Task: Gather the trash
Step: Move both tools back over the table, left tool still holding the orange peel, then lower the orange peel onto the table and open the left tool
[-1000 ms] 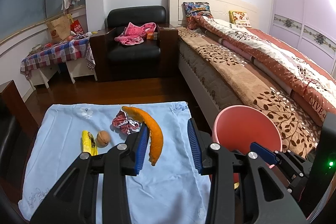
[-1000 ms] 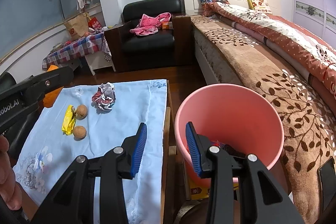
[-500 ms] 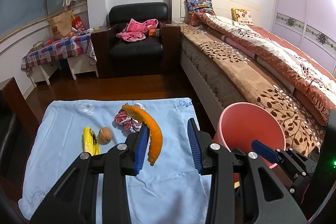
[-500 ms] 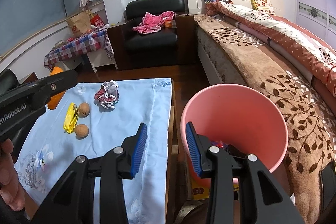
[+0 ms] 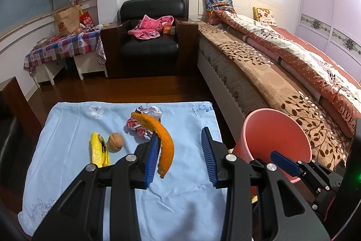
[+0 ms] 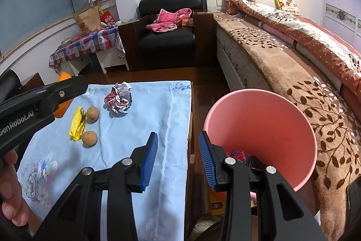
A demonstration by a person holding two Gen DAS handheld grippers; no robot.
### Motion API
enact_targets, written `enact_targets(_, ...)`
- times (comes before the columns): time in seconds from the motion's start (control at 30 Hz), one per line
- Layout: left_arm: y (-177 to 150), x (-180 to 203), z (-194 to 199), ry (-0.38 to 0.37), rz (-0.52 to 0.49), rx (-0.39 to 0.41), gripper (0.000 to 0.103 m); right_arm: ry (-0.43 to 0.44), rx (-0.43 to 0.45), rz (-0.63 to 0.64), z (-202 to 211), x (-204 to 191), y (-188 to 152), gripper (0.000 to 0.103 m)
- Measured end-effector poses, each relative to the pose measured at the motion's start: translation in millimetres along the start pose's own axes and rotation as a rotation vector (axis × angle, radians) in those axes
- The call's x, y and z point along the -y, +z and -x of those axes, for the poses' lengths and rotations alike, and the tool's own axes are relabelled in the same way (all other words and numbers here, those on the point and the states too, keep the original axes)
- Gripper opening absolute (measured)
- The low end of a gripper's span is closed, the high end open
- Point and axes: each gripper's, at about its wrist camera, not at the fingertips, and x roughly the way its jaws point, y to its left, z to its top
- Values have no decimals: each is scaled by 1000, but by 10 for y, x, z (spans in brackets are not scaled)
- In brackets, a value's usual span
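Two grippers up; the left gripper (image 5: 180,157) has its jaws spread, an orange peel (image 5: 163,146) clinging to the left pad above the blue-clothed surface (image 5: 194,207); the right gripper (image 6: 178,159) hangs with jaws apart and empty beside the pink bin (image 6: 259,112); crumpled paper (image 6: 119,98), a yellow wrapper (image 6: 77,123) and two walnuts (image 6: 89,139) lie on the cloth.

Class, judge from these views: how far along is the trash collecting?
Done: some scraps lie in the pink bin. In hand: orange peel against a finger of the open left gripper. Left: crumpled paper, yellow packet, two walnuts on the blue cloth.
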Motion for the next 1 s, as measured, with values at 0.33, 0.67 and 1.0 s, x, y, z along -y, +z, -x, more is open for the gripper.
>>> enact_targets(0.33,-5,-96,-81,3,18,-19,37,7,-18,12,-94,-83,1,38)
enact_targets(0.67,-43,-224,-205,15,39,-49,37,17,-36,19,-200,-154,-7,38)
enact_targets(1.0,-199,-559,-521,50,73,-119,37,39,-60,17,-361,-213,-19,38)
